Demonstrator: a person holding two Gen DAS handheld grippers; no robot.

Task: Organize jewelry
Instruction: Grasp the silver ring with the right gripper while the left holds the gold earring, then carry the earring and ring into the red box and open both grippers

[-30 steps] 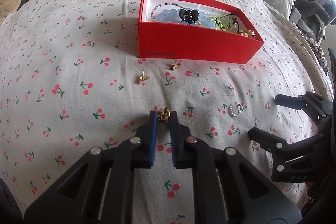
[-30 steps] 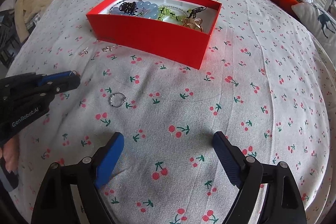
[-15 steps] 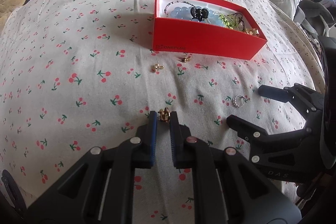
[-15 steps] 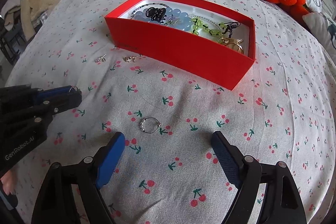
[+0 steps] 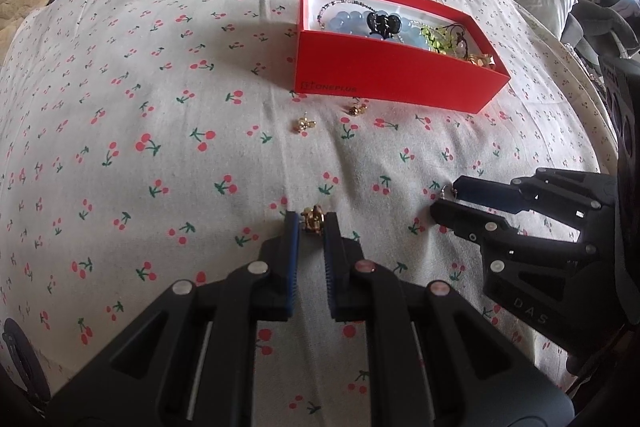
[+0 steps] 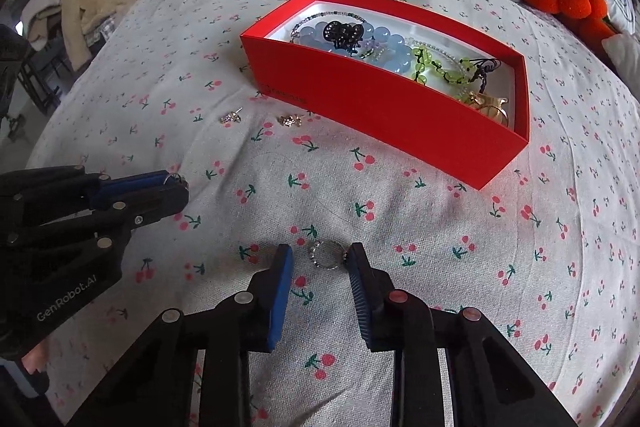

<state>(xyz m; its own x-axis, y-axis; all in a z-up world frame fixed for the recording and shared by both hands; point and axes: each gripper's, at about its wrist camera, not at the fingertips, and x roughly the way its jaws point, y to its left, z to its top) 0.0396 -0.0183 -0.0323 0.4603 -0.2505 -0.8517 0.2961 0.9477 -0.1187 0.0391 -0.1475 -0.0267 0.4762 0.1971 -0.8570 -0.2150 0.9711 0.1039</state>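
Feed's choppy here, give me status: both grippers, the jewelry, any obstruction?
Left gripper shut on gold earring. Right gripper open, fingers straddling silver ring. Two earrings lie loose before red box. Nothing blocking.

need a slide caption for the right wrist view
Right gripper open, fingers straddling a silver ring on the cherry-print cloth, red jewelry box beyond.

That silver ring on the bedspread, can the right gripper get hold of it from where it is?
Probably yes: the silver ring lies flat between the right gripper's open fingers, with nothing in between.
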